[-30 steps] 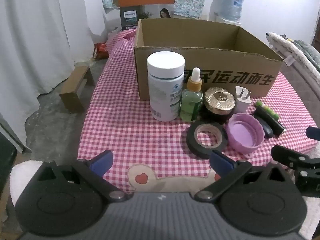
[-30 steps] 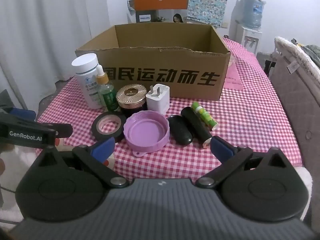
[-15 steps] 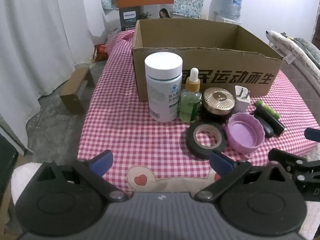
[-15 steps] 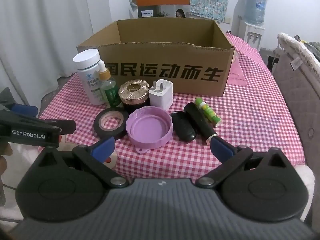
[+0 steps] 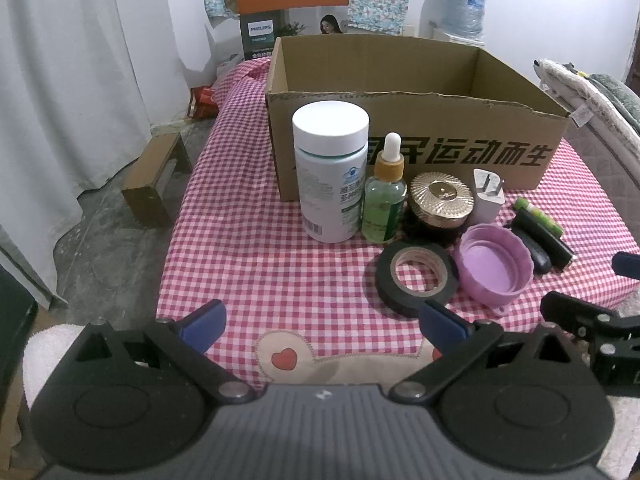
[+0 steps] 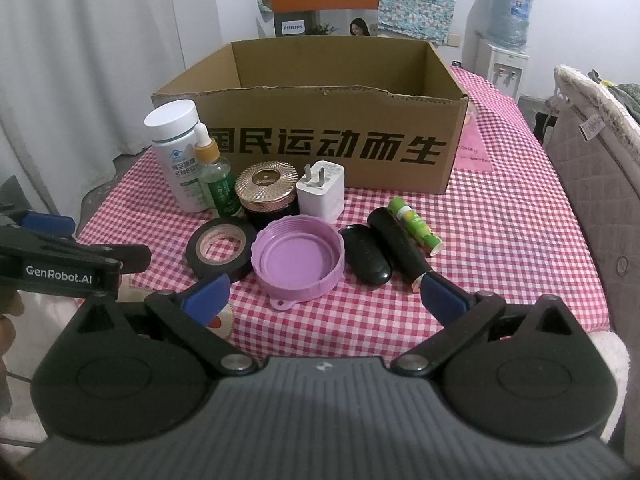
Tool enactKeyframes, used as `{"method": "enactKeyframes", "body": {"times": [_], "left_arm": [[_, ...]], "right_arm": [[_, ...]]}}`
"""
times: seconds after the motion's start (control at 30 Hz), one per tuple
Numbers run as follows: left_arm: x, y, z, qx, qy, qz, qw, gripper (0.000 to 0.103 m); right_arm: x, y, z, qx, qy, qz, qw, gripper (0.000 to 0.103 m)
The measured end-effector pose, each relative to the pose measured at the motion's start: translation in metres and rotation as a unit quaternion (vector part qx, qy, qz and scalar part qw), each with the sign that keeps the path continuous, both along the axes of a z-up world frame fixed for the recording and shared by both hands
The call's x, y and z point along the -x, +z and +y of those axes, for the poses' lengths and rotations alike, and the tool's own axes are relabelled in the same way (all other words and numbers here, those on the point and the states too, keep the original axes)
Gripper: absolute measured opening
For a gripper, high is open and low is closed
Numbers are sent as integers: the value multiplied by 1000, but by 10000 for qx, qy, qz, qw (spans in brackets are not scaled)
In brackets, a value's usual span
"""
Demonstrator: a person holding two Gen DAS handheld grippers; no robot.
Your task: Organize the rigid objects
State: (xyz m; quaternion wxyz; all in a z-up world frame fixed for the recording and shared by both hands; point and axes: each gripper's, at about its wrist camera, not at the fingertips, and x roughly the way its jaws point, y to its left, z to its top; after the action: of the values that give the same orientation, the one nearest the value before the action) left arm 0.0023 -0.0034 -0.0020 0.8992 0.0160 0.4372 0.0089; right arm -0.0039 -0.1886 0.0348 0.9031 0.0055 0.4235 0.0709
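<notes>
Backdrop: Philips carton (image 6: 324,4) behind the table.
Right corner: water dispenser (image 6: 506,36).
Left side: white curtain (image 5: 72,92); small wooden stool (image 5: 156,178) on floor.

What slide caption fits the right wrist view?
Open right gripper faces purple lid, tape roll and cardboard box.

The box (image 6: 320,148) on the table carries large black Chinese characters across its front wall: 国民运动而生, read whole in the right wrist view; in the left wrist view the bottle (image 5: 330,172) hides the first ones. Behind the box, a carton (image 6: 322,8) at the far edge shows "PHILIPS" in white on a dark panel and a small Philips shield on its orange flap. The left gripper (image 6: 72,268) bears "GenRobot.AI" in white on its black finger. The bottle's label has Chinese print and a barcode, too small to read. A pink patch (image 6: 474,152) right of the box shows handwriting, partly "honey".
</notes>
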Motion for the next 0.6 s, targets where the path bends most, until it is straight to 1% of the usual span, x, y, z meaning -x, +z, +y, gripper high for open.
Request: {"method": "enactKeyframes", "body": {"times": [0.6], "left_arm": [[1, -1, 3, -26, 11, 4, 10000, 103]], "right_arm": [[-2, 1, 4, 8, 25, -31, 10000, 102]]}}
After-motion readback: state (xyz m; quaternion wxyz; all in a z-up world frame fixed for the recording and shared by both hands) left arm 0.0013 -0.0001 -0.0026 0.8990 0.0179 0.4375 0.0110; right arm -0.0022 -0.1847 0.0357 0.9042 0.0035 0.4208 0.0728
